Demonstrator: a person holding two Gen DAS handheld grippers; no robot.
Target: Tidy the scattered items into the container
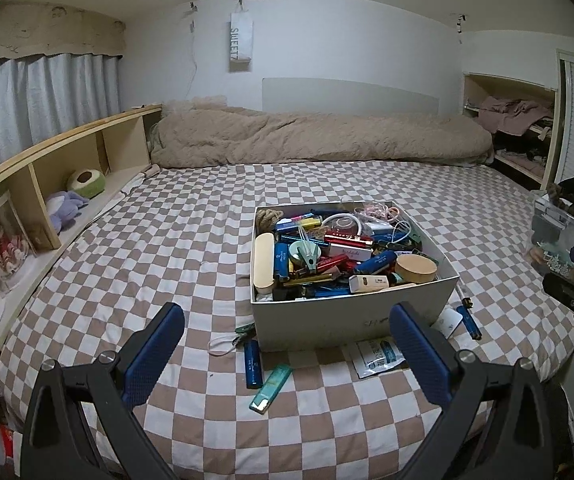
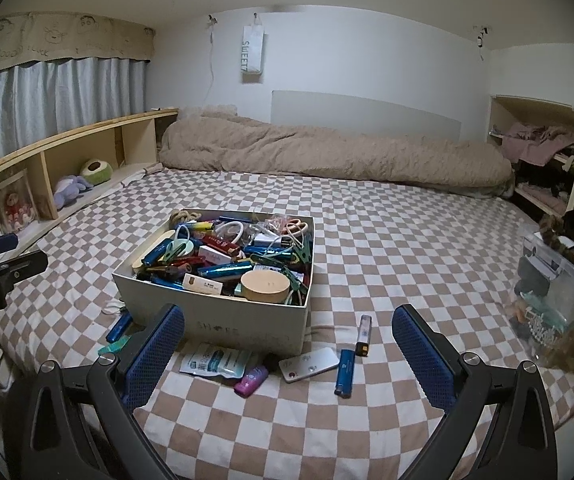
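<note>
Brown-and-white checkered bedding (image 1: 207,248) covers a wide bed, with a rumpled beige quilt (image 1: 319,136) along the far wall and a wooden cubby shelf (image 1: 67,168) down one side.

Near the middle of the bed sits a white cardboard box (image 1: 343,316), heaped to the rim with small items: blue and red tubes, a round tan tin (image 2: 265,285), a cream oblong case (image 1: 263,262), cables and clips.

More items lie scattered on the bedding along the box's near side. In the left wrist view a blue cylindrical tube (image 1: 253,363) lies just beside a teal flat lighter-shaped piece (image 1: 270,389), with a printed white sachet (image 1: 377,354) by the box's front wall. The right wrist view shows a purple short tube (image 2: 251,380), a white flat card-like device (image 2: 309,364), a blue slim tube (image 2: 345,372) and a clear-and-black slim stick (image 2: 363,330) close together in front of the box.

The left gripper (image 1: 287,360) hovers above the near bedding, blue-padded fingers (image 1: 153,360) spread wide apart around nothing. The right gripper (image 2: 289,360) hangs likewise, its fingers (image 2: 423,360) wide apart and empty.

A clear plastic bin (image 2: 555,280) of odds and ends stands at the bed's far right edge.
</note>
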